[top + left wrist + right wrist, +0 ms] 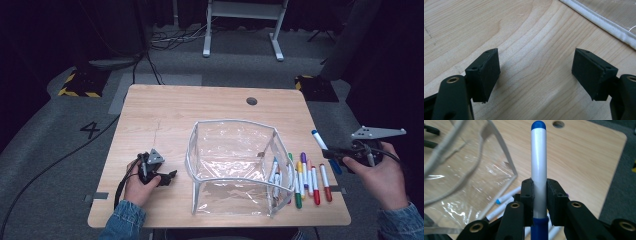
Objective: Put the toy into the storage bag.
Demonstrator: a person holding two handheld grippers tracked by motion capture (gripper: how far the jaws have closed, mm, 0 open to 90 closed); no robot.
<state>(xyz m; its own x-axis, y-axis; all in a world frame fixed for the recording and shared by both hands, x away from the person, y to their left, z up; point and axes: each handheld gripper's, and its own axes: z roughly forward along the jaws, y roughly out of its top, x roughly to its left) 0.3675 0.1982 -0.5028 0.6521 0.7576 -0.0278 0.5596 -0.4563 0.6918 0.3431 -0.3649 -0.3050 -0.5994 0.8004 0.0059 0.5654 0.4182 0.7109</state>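
A clear plastic pouch (235,167) with white trim stands open in the middle of the wooden table (165,110), with two markers (275,175) inside at its right wall. A row of several coloured markers (310,177) lies just right of it. My right gripper (334,152) hangs above the table's right edge, shut on a blue-capped white marker (322,145); in the right gripper view that marker (538,165) stands up between the pads (527,195). My left gripper (169,176) rests low on the table left of the pouch, open, with bare wood between its pads (490,72).
A round cable hole (251,101) sits near the table's far edge. The pouch's white rim (604,23) lies close ahead of the left gripper. Cables, a white desk frame (245,22) and yellow-black floor plates (80,82) lie beyond the table.
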